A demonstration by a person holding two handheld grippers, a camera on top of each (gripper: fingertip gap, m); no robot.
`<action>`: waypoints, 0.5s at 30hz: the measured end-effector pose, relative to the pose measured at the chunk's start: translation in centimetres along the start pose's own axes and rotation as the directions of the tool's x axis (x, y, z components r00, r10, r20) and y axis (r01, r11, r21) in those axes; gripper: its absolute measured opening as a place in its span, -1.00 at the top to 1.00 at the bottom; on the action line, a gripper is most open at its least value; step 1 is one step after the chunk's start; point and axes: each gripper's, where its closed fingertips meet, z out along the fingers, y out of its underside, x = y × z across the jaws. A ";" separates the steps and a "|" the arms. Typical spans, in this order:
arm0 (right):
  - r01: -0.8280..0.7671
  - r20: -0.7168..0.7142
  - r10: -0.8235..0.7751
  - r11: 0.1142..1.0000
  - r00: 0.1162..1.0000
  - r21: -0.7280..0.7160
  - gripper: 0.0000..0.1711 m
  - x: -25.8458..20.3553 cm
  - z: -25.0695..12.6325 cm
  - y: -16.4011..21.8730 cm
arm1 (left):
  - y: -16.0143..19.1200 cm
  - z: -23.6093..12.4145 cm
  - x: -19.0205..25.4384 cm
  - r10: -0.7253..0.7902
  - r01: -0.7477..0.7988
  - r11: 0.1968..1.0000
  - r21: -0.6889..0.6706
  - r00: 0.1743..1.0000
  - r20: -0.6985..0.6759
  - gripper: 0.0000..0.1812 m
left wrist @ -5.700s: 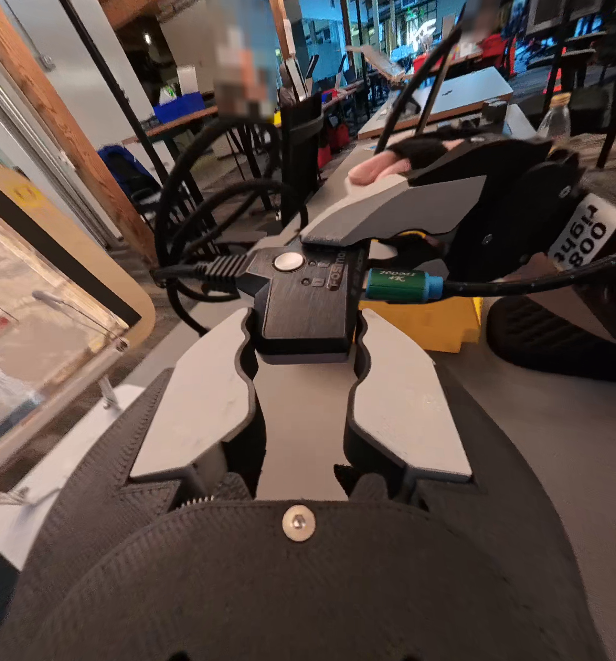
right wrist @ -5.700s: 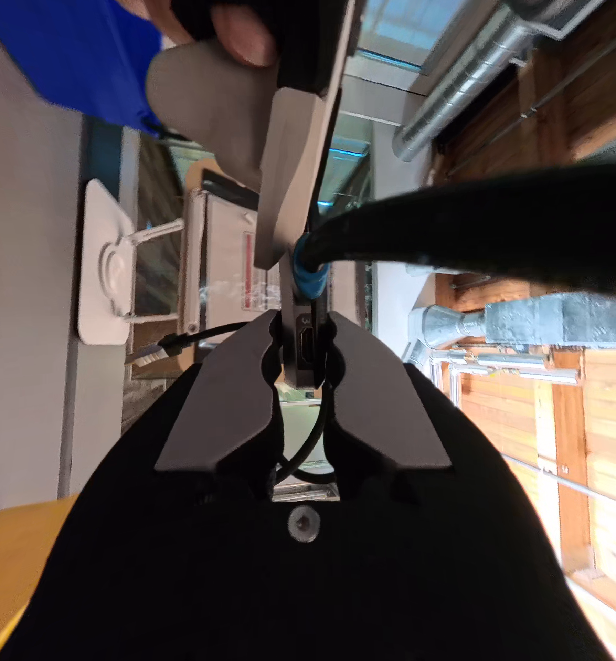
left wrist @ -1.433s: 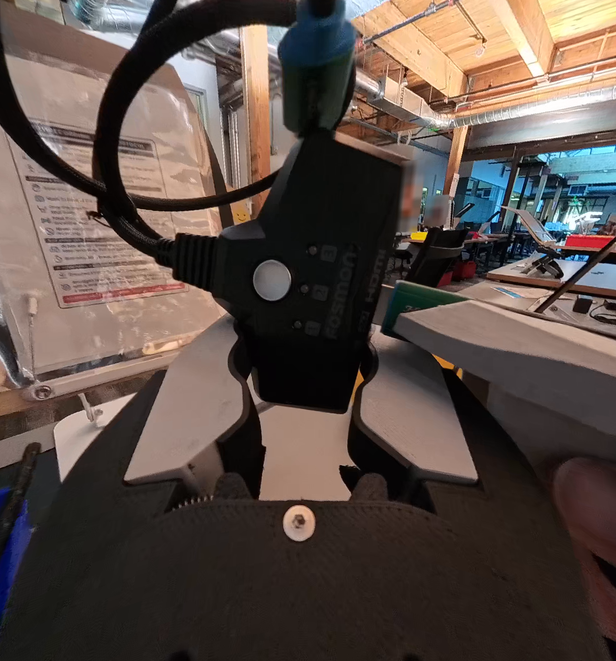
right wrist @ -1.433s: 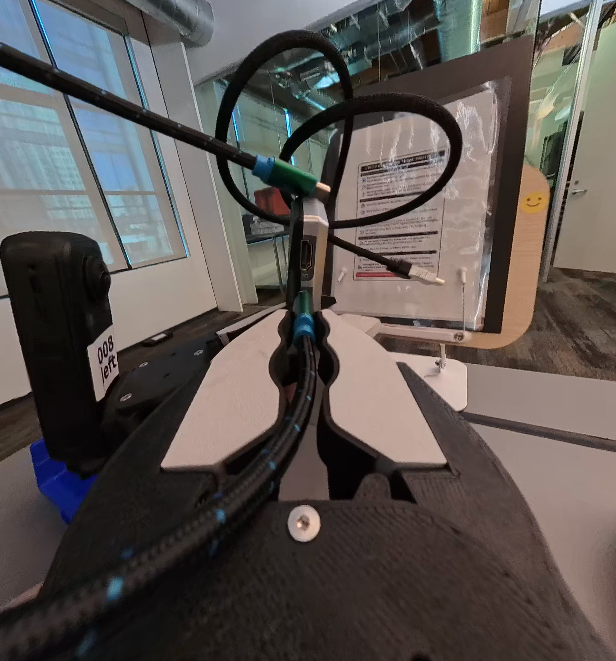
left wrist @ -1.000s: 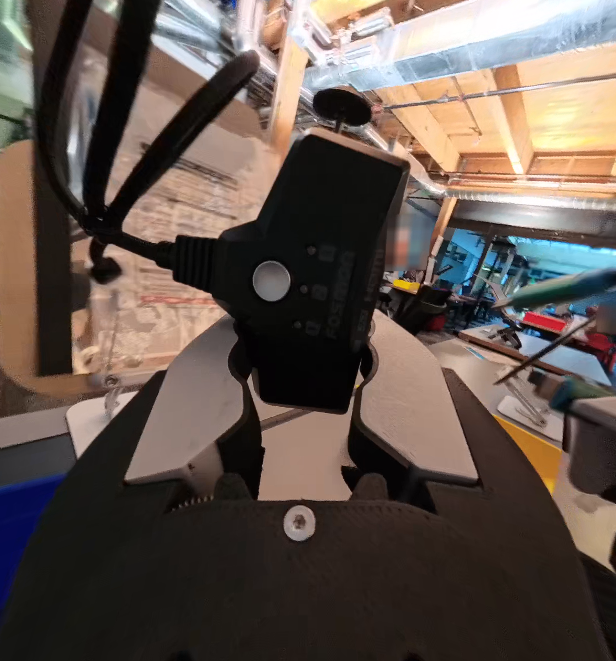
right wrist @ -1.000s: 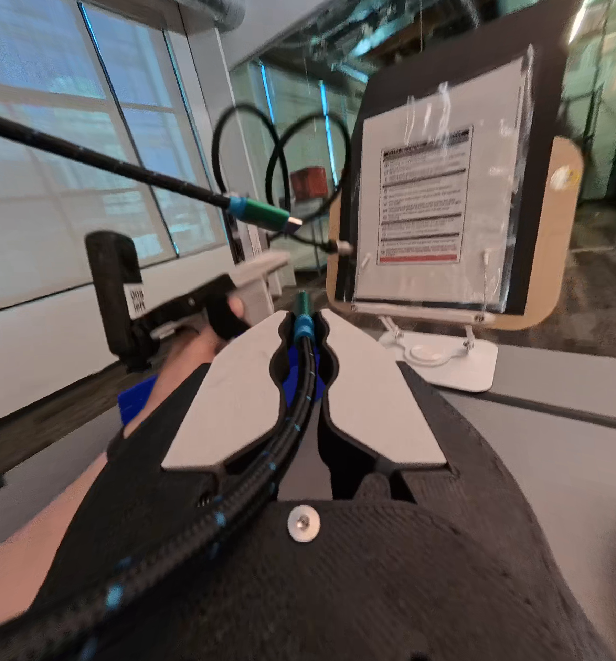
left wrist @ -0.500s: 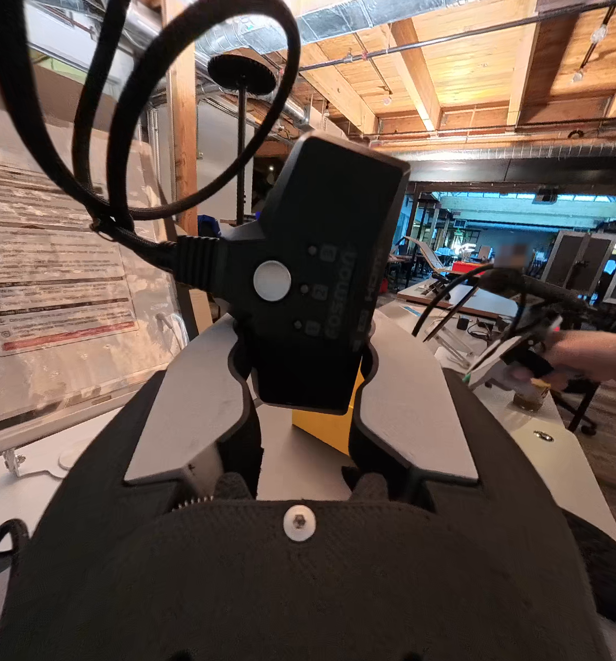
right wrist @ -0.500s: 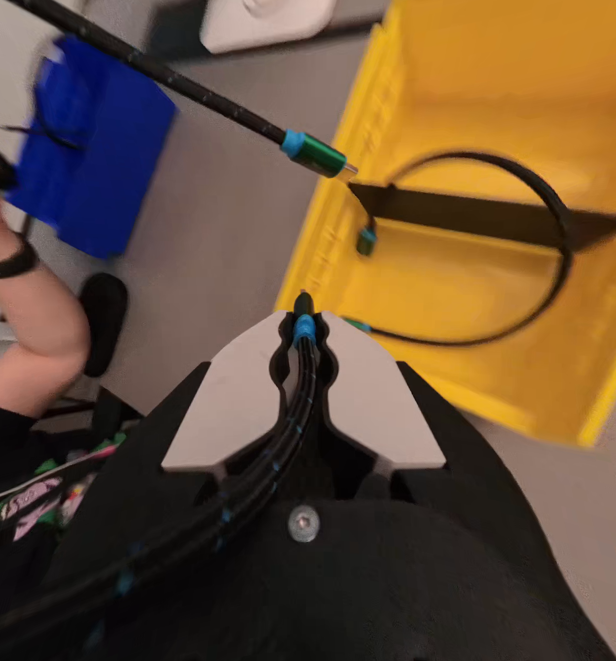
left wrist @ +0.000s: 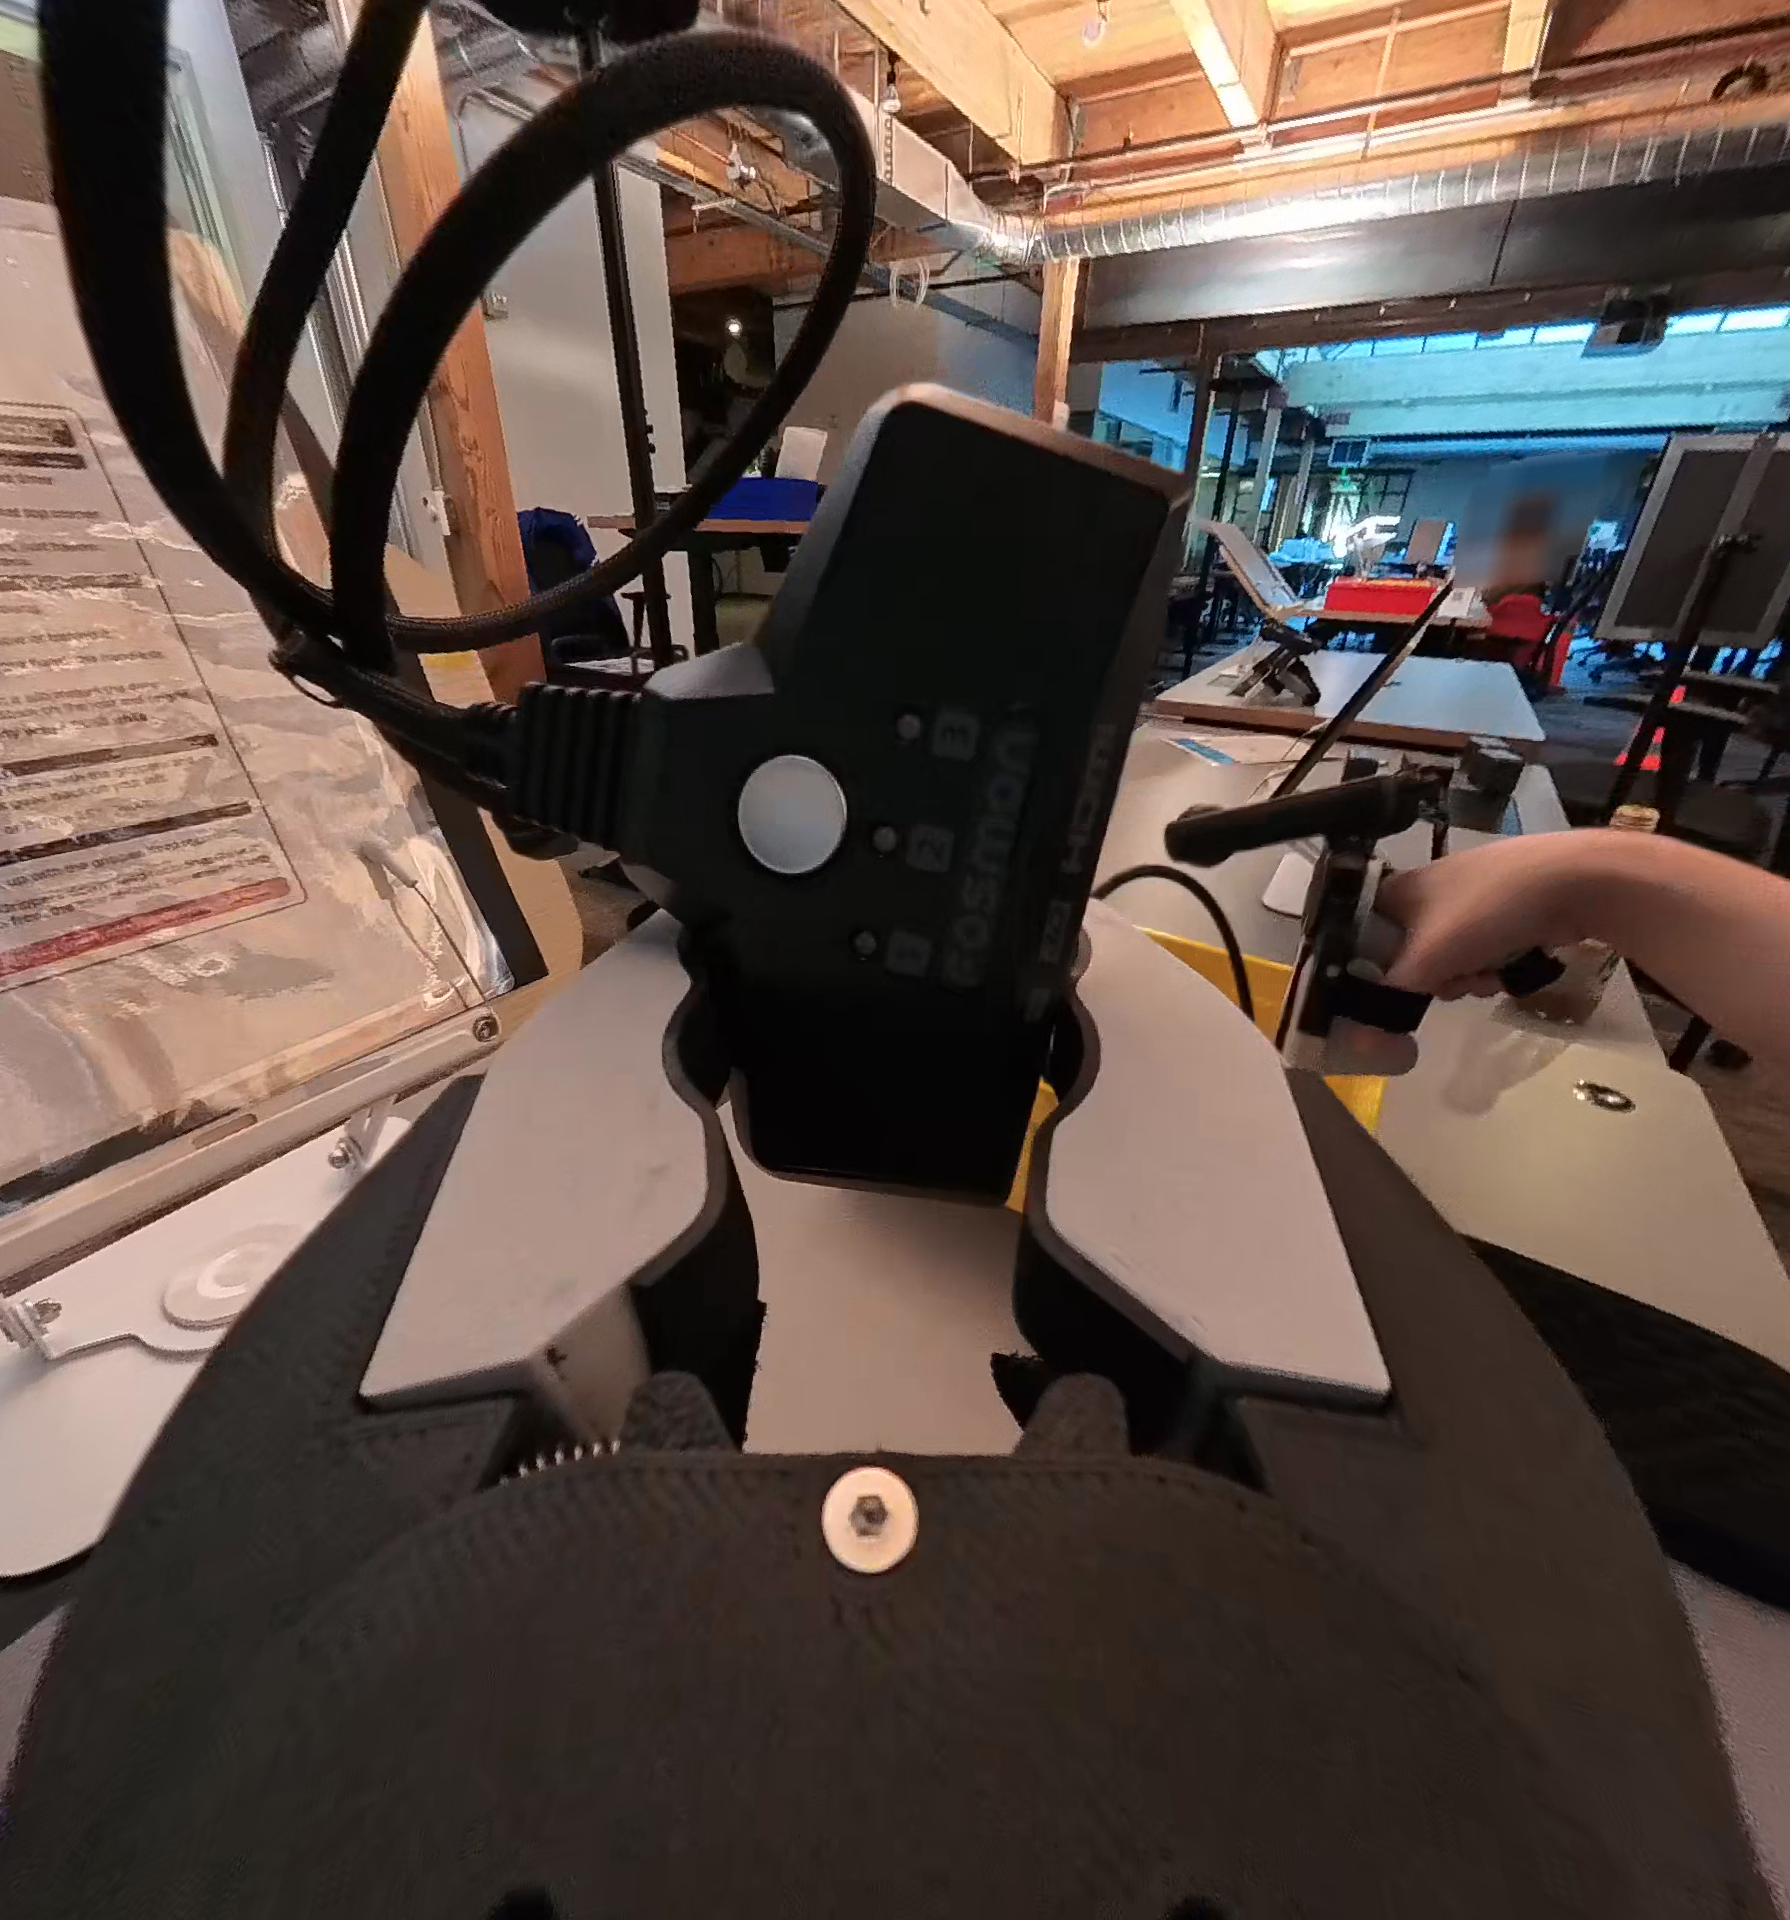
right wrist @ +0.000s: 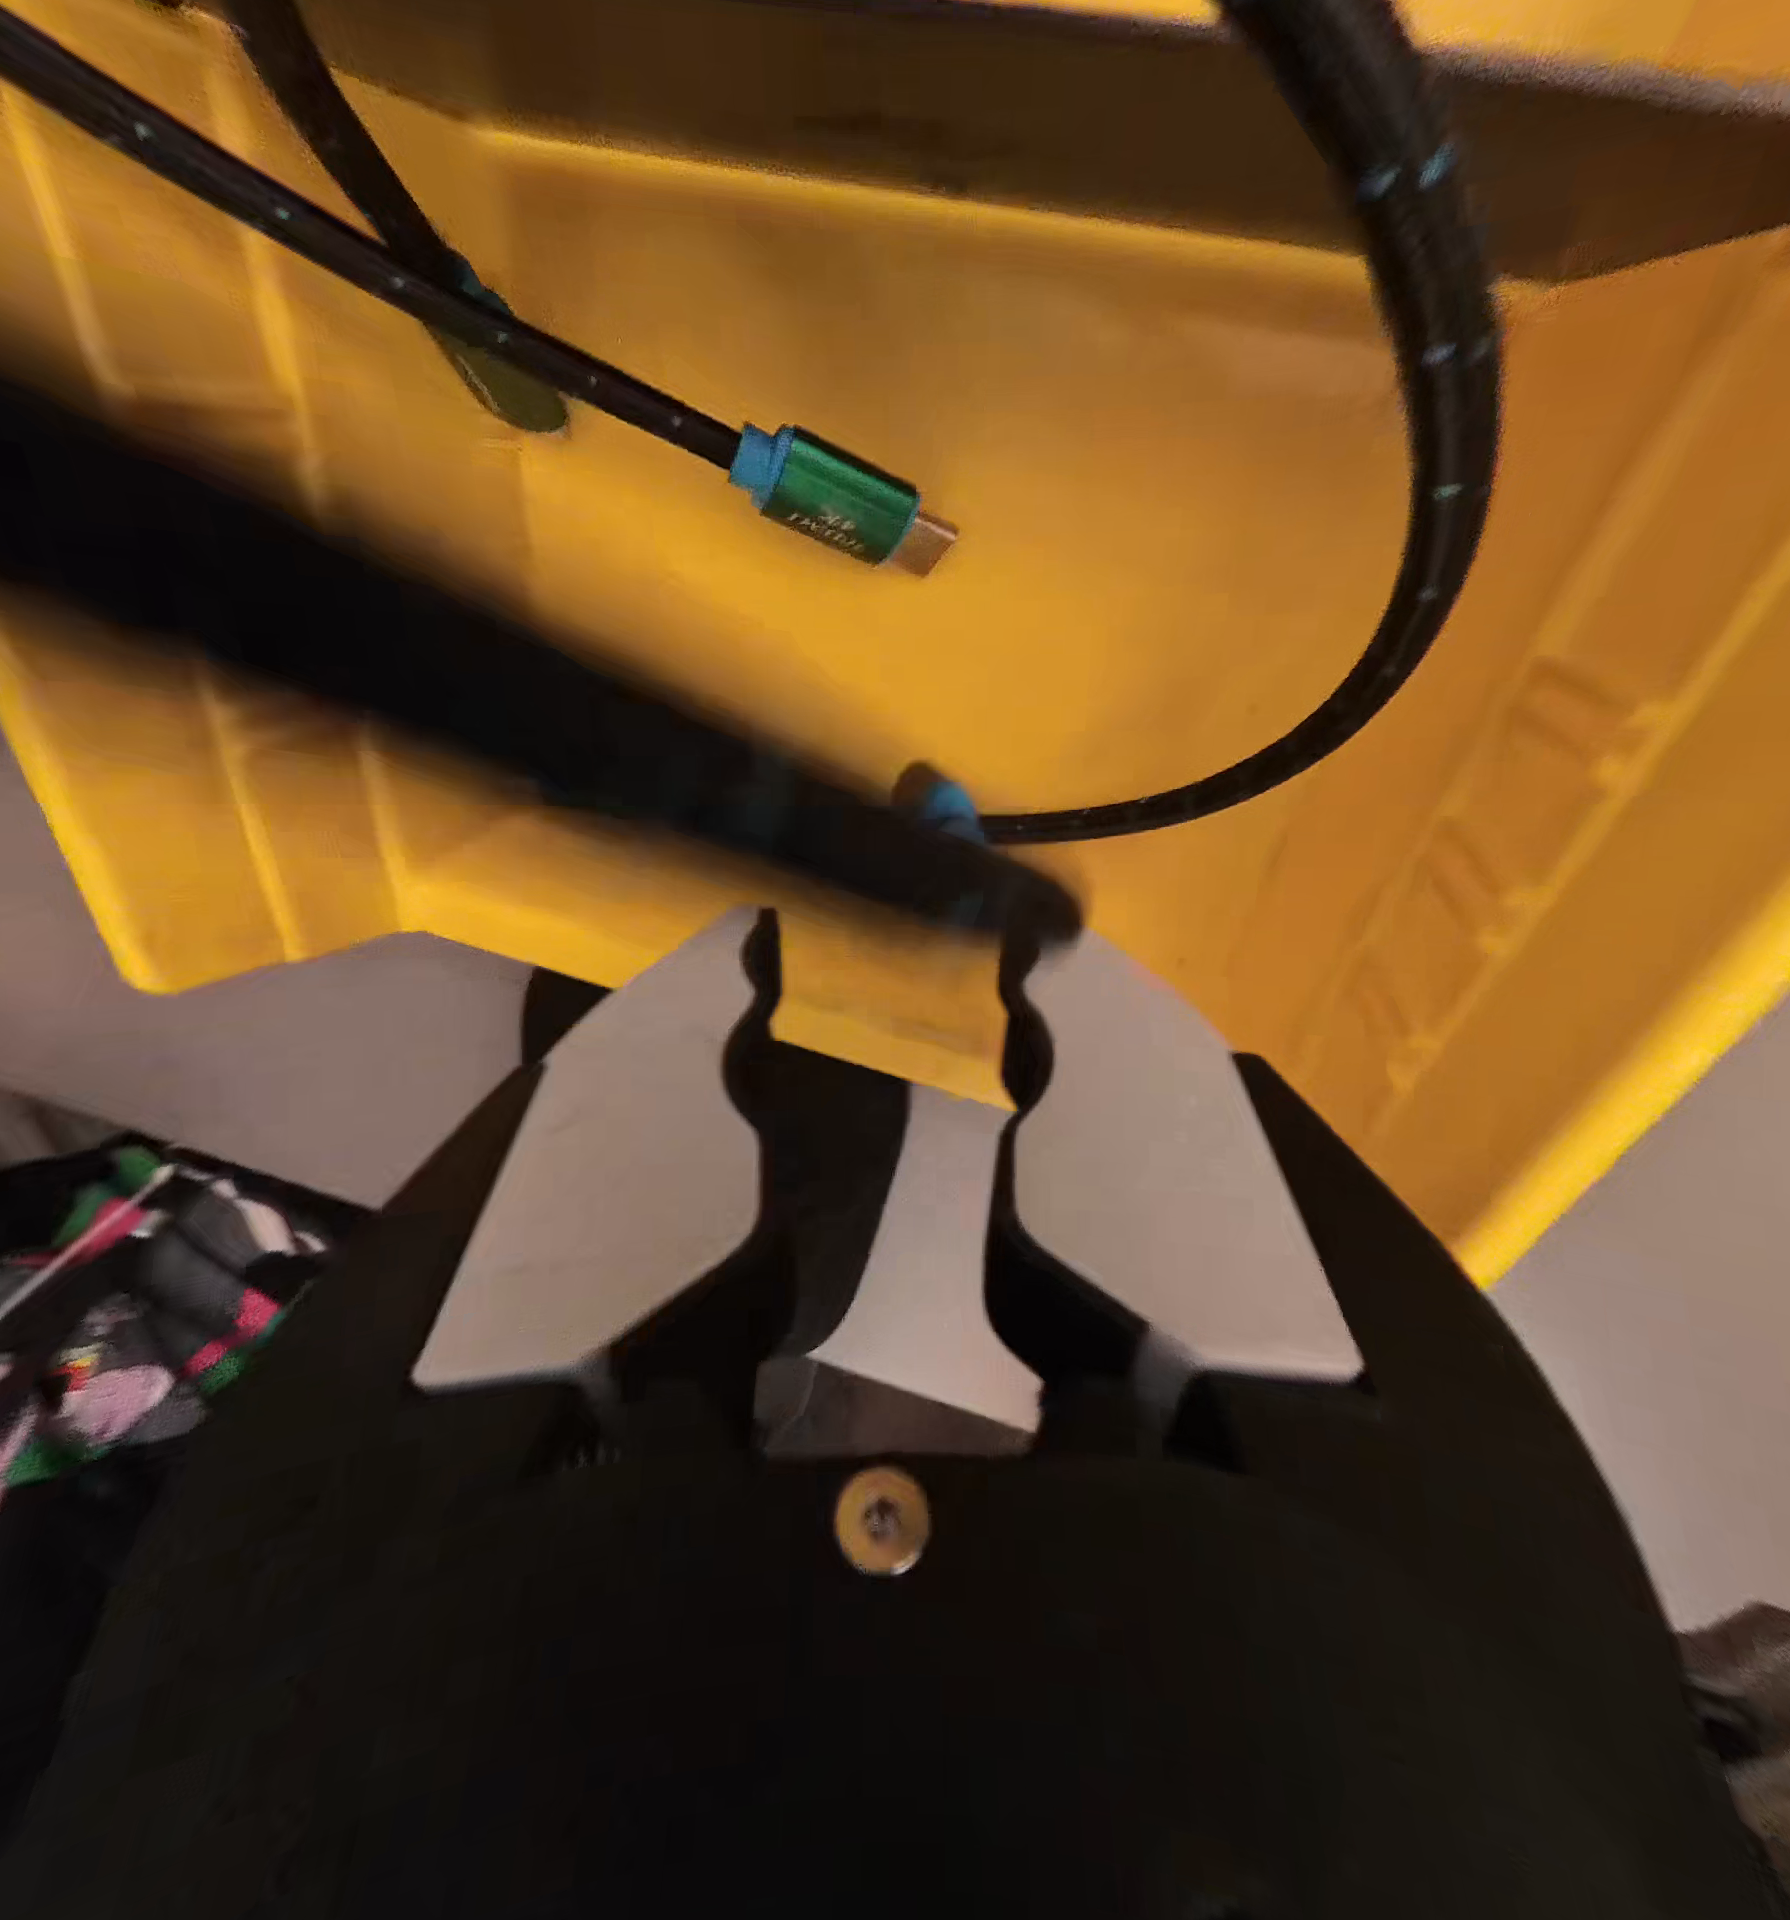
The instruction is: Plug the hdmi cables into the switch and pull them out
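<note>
My left gripper (left wrist: 880, 997) is shut on the black HDMI switch (left wrist: 932, 790) and holds it up off the table; no green plug shows in its ports. The switch's own black cable (left wrist: 558, 312) loops up to the left. My right gripper (right wrist: 891, 935) is open and empty, pointing down over the yellow bin (right wrist: 1649, 1039). A blurred black cable (right wrist: 455, 644) lies across just beyond its fingertips. A green HDMI plug (right wrist: 839, 499) and another braided cable (right wrist: 1431, 520) are inside the bin. The right gripper also shows far right in the left wrist view (left wrist: 1338, 966), over the bin (left wrist: 1255, 977).
A plastic-covered sign on a stand (left wrist: 91, 727) with a white base (left wrist: 91, 1382) stands at the left. A black mat (left wrist: 1701, 1455) lies at the right on the grey table. Patterned fabric (right wrist: 91, 1351) shows below the table edge. Spacing between my two grippers at the tips: around 40 cm.
The right gripper pulled its cable out of the switch, swung down over the yellow bin and opened, letting the cable go. The left gripper still holds the switch.
</note>
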 end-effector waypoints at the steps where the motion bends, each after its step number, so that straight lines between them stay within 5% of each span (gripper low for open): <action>1: 0.025 -0.026 -0.025 1.000 0.999 0.018 0.39 0.4 -0.6 0.0 | 0.1 0.0 0.0 0.008 -0.008 1.000 -0.005 1.000 0.003 0.34; 5: 0.065 -0.121 -0.047 0.987 0.992 0.146 0.36 2.3 -4.9 0.8 | 0.1 0.2 0.1 0.006 -0.006 1.000 -0.013 1.000 -0.007 0.34; 9: 0.098 -0.257 0.017 0.899 0.966 0.428 0.36 6.3 -8.8 -1.6 | 0.1 0.4 0.3 0.004 -0.004 1.000 -0.016 1.000 -0.016 0.34; 13: 0.021 -0.224 0.075 0.917 0.972 0.398 0.44 8.9 -5.5 -1.3 | 0.2 0.3 0.3 0.018 -0.018 1.000 -0.023 1.000 -0.006 0.34; 15: 0.006 -0.185 0.062 0.939 0.981 0.343 0.68 8.8 -3.4 -0.7 | 0.2 0.2 0.3 0.016 -0.016 1.000 -0.023 1.000 -0.004 0.34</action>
